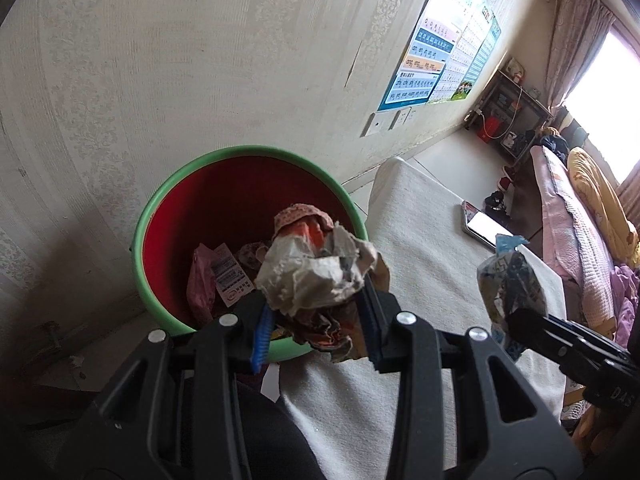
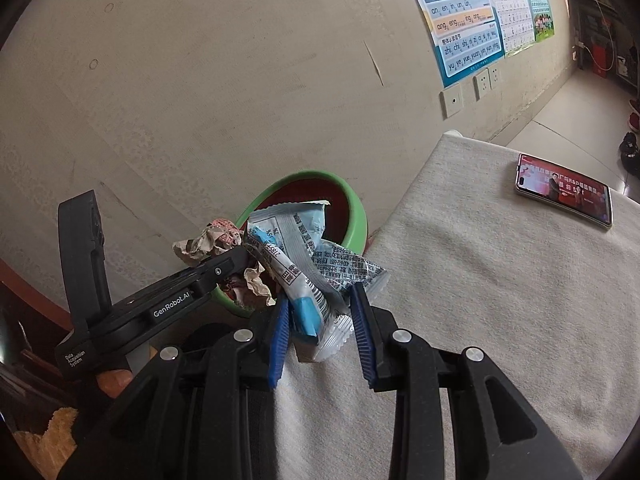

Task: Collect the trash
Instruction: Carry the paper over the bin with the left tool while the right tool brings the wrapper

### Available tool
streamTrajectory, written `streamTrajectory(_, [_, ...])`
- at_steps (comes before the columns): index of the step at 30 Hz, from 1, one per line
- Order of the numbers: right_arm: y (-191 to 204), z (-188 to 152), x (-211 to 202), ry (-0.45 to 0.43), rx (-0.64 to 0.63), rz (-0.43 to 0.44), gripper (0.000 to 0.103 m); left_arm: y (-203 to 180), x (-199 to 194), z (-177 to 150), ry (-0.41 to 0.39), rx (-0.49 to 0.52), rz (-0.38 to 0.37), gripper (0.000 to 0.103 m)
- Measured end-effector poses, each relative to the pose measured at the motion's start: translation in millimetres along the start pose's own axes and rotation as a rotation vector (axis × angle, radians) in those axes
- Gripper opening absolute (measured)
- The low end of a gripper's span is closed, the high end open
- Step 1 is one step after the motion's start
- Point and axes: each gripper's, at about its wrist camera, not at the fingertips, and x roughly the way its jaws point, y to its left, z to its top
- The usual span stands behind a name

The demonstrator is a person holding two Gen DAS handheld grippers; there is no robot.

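Observation:
A green bin [image 1: 160, 208] with a red inside stands on the floor by the wall, with several wrappers [image 1: 218, 276] at its bottom. My left gripper [image 1: 316, 332] is shut on a crumpled wad of paper trash [image 1: 316, 276] and holds it over the bin's near rim. My right gripper [image 2: 320, 332] is shut on blue-and-white plastic wrappers [image 2: 296, 256] just right of the bin [image 2: 356, 216], above the table edge. In the left wrist view the right gripper [image 1: 520, 320] and its wrappers [image 1: 508, 280] hang to the right.
A table under a white cloth [image 2: 500, 320] lies right of the bin, with a lit phone [image 2: 564, 190] at its far side. A papered wall with posters [image 2: 464, 20] and sockets is behind. A bed [image 1: 576, 232] and a shelf [image 1: 508, 120] stand farther off.

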Motion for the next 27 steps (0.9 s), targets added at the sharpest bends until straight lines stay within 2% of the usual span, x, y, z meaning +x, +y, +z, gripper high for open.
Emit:
streamTrajectory(15, [12.2, 2.1, 26.0, 0.046, -0.016, 0.022, 0.029, 22.0, -5.6, 9.8, -0.025, -0.001, 0.054, 0.036])
streamTrajectory(27, [25.1, 17.2, 48.6, 0.070, -0.061, 0.018, 0.029, 36.3, 1.9, 18.8, -0.021, -0.022, 0.074, 0.036])
